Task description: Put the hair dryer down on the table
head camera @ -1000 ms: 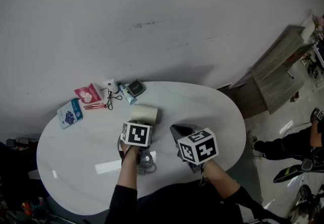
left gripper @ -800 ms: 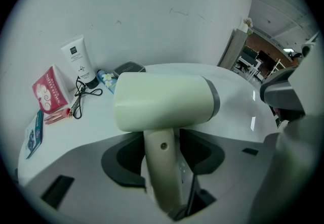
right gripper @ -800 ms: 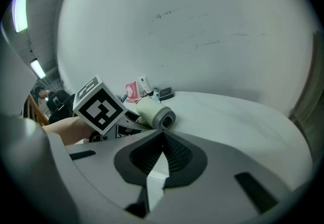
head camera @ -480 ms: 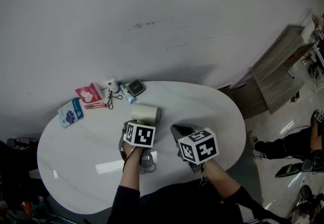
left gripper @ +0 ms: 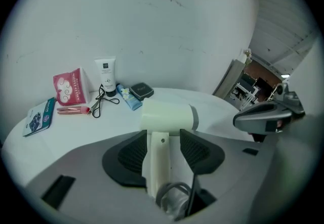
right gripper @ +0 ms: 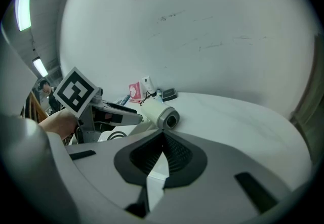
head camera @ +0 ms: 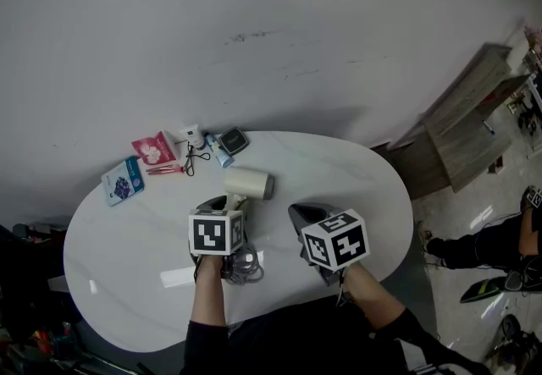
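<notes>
A cream hair dryer [head camera: 248, 184] lies on the white oval table [head camera: 356, 179], its barrel pointing right. Its handle runs back between the jaws of my left gripper [head camera: 222, 202]. In the left gripper view the hair dryer [left gripper: 167, 118] has its handle between the wide-open pads, with a gap on the right side. The left gripper [left gripper: 163, 139] is open. The grey cord [head camera: 241, 263] is coiled under the left gripper's cube. My right gripper [head camera: 298, 214] hovers just right of the dryer, shut and holding nothing. From the right gripper [right gripper: 163, 137] the hair dryer [right gripper: 159, 113] shows its nozzle end.
At the table's far left edge lie a red packet [head camera: 152, 147], a blue packet [head camera: 123, 180], a white tube [head camera: 191, 135], a black compact [head camera: 233, 141] and a small blue tube [head camera: 218, 153]. Wooden furniture [head camera: 461, 124] stands on the floor at right.
The left gripper's jaws have widened off the dryer's handle, and the gripper has drawn back slightly toward me. The dryer rests on the table. The right gripper has barely moved.
</notes>
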Demonstrator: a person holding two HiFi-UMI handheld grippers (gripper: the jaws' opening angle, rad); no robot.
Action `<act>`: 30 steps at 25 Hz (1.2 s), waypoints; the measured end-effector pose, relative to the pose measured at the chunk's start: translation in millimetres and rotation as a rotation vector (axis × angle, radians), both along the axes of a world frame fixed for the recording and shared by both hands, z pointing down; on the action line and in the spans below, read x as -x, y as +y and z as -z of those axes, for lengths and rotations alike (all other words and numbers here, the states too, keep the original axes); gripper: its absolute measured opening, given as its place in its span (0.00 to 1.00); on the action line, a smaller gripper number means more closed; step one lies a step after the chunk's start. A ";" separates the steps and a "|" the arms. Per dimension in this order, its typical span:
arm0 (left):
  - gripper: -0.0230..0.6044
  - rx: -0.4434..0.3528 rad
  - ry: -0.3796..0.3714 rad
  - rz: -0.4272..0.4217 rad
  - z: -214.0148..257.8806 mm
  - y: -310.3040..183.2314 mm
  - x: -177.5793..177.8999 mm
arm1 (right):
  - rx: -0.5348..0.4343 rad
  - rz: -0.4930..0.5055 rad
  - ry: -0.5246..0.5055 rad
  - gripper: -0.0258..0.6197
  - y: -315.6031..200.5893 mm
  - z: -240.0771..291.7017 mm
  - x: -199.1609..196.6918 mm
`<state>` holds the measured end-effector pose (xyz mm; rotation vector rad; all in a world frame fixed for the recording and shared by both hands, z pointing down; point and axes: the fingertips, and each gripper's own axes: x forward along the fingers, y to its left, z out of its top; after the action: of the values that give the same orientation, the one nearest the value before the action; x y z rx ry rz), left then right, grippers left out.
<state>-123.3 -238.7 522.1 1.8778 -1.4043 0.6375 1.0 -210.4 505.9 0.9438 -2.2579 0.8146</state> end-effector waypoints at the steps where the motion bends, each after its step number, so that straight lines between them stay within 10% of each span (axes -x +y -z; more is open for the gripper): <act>1: 0.39 -0.018 0.007 -0.002 3.9 1.1 2.6 | -0.003 0.000 -0.002 0.04 0.9 1.3 0.3; 30: 0.05 -0.284 0.397 0.121 77.2 90.4 56.7 | -0.079 0.051 -0.051 0.04 50.0 40.0 32.3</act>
<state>-180.0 -148.3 444.9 1.9792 -1.3789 -0.0025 -31.3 -160.5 465.9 0.9063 -2.3636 0.7399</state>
